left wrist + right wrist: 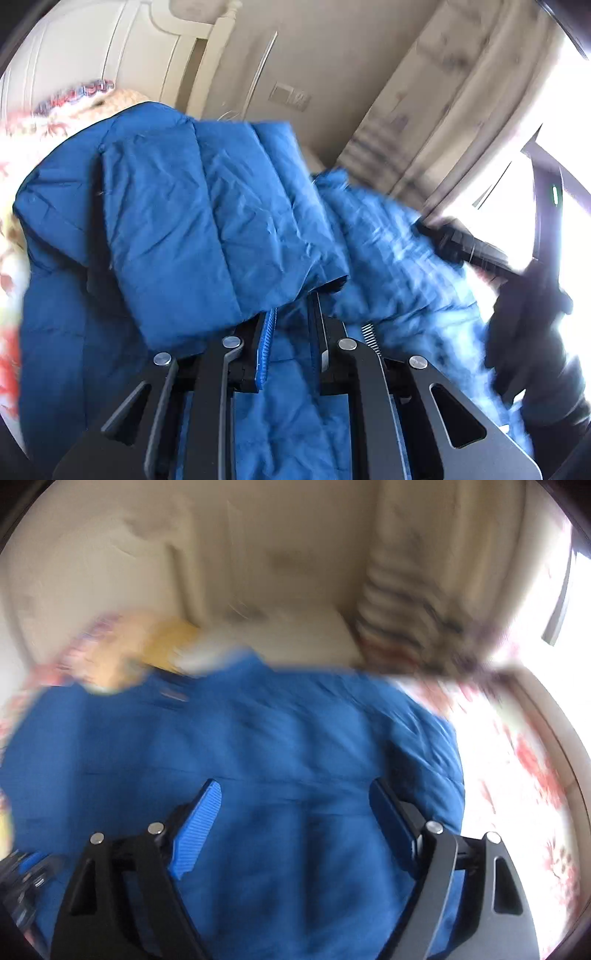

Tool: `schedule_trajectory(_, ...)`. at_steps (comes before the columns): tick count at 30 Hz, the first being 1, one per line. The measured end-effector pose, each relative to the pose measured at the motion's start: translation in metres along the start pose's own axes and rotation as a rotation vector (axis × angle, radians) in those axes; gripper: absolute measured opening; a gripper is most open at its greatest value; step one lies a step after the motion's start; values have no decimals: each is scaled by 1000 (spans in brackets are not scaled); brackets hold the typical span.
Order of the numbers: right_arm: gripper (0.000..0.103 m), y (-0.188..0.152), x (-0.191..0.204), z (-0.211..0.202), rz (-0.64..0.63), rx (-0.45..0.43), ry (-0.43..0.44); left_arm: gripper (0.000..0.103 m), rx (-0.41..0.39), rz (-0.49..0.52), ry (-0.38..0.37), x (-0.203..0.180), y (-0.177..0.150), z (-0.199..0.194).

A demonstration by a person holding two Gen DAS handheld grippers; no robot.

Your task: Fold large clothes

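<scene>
A large blue quilted jacket (192,221) lies spread over a bed and fills both views (258,757). In the left wrist view my left gripper (291,314) is shut on a fold of the jacket; the fold drapes over the fingertips and hides them. My right gripper (293,784) hovers over the jacket's broad flat part, open, with its blue pads (199,823) wide apart and nothing pinched between them. From the left wrist view the right gripper (461,243) shows as a blurred black shape at the jacket's right edge, held by a dark-gloved hand (528,332).
A white bedspread with red flowers (517,775) lies under the jacket and runs to the right. A blurred yellow-orange soft item (122,657) sits at the jacket's far left end. Behind are a striped curtain (406,602), a cream wall, and a bright window (554,129).
</scene>
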State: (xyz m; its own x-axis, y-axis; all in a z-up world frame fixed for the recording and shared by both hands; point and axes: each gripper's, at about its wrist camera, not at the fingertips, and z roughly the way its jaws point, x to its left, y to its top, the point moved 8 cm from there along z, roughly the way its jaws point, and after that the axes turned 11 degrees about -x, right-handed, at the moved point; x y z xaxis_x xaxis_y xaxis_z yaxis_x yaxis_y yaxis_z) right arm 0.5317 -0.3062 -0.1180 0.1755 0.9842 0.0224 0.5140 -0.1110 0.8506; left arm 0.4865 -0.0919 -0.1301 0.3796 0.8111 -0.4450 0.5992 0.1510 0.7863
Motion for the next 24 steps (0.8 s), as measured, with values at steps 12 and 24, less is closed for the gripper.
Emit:
schedule_trajectory(12,71,-41,171,-49,-599,-156,268,11,-403,-363,1,77,44,-88)
schedule_trajectory(24,72,-84,271,-45,-1148,-291,120,12,-432,-592,112,133,34,-98)
